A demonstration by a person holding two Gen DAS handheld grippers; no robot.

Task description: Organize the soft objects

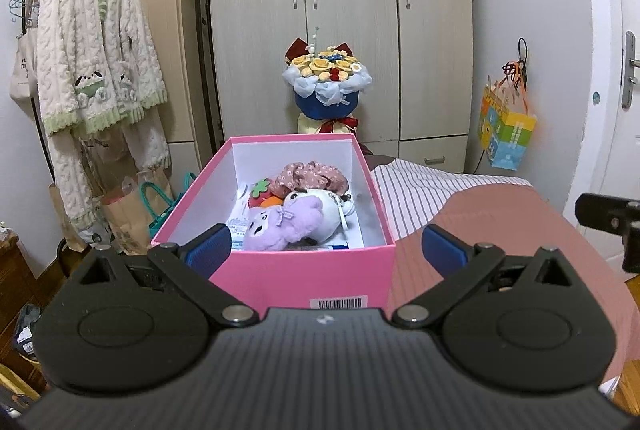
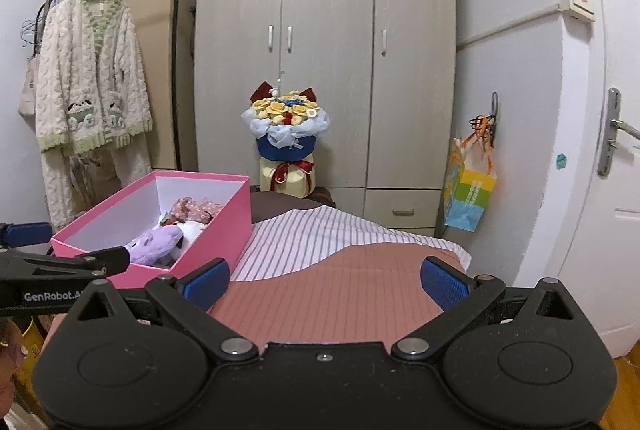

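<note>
A pink box (image 1: 304,270) with white inner walls stands on the bed. It holds a purple plush (image 1: 280,226), a white plush (image 1: 320,210), a floral fabric piece (image 1: 312,176) and a red strawberry toy (image 1: 260,195). My left gripper (image 1: 326,246) is open and empty, just in front of the box's near wall. My right gripper (image 2: 324,284) is open and empty over the pink and striped bedspread (image 2: 340,278), to the right of the box (image 2: 208,226). The purple plush (image 2: 156,242) shows inside the box there too.
A wardrobe (image 2: 328,50) stands behind the bed with a flower bouquet (image 2: 286,122) in front of it. A fluffy robe (image 1: 96,42) hangs on a rack at left. A colourful paper bag (image 2: 468,190) hangs on the wall at right, beside a door (image 2: 612,150).
</note>
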